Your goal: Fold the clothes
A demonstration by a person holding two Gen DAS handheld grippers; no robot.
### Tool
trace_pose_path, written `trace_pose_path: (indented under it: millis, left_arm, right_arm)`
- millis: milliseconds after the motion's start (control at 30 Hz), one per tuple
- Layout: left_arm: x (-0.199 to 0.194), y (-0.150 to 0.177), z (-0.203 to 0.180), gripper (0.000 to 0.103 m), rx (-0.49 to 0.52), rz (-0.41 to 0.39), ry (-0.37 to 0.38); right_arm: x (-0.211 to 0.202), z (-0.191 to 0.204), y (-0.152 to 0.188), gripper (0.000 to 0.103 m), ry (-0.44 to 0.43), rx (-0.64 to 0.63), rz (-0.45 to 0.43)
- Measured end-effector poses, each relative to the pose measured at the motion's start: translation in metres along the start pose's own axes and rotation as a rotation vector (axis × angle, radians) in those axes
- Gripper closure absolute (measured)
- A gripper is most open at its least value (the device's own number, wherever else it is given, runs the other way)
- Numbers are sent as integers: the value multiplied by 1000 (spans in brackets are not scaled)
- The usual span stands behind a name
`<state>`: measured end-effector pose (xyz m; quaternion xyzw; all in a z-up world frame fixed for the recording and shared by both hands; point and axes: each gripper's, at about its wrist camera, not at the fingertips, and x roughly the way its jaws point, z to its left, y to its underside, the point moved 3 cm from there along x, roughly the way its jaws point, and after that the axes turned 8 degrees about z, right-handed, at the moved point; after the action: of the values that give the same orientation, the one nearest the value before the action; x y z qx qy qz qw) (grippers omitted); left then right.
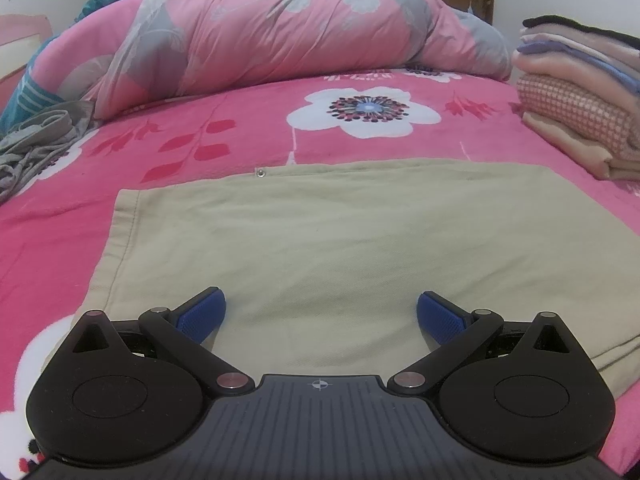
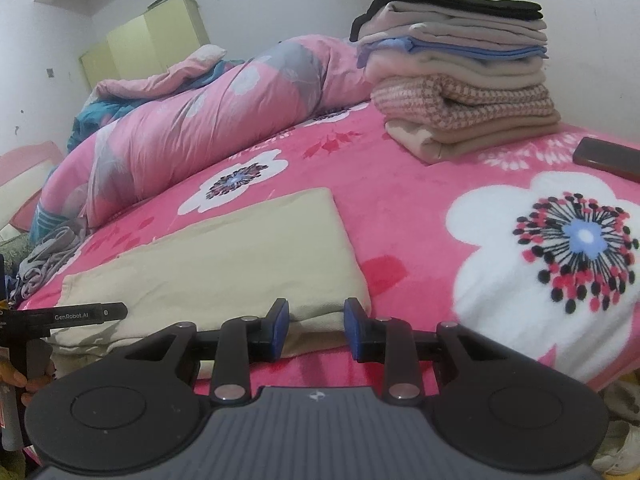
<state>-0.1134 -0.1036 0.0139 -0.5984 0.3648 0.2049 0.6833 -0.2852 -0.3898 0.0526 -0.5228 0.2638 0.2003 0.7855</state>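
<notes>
A beige garment [image 1: 320, 232] lies folded flat in a rectangle on the pink floral blanket [image 1: 240, 128]. A small metal snap shows at its far edge. My left gripper [image 1: 321, 314] hovers over the garment's near edge, blue pads wide apart and holding nothing. In the right wrist view the same beige garment [image 2: 224, 256] stretches off to the left. My right gripper [image 2: 317, 326] sits at its near right corner, with the thick folded edge between the two blue pads. A gap shows beside the pads, so they are not pressing the cloth. A hand [image 2: 16, 380] holds the left gripper's handle at the left edge.
A tall stack of folded clothes [image 2: 460, 72] stands at the back right of the bed, also seen as a stack [image 1: 580, 100]. A dark phone [image 2: 608, 158] lies beside it. A rolled pink duvet [image 1: 260, 40] runs across the back. A crumpled grey garment [image 1: 36, 144] lies at the left.
</notes>
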Motion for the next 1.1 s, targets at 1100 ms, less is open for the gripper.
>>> trace_pose_path:
  millis: [1100]
  left_arm:
    - [-7,-5,4,0,-20,-15,25]
  right_arm:
    - [-11,5,-1,71,7,-7,-28]
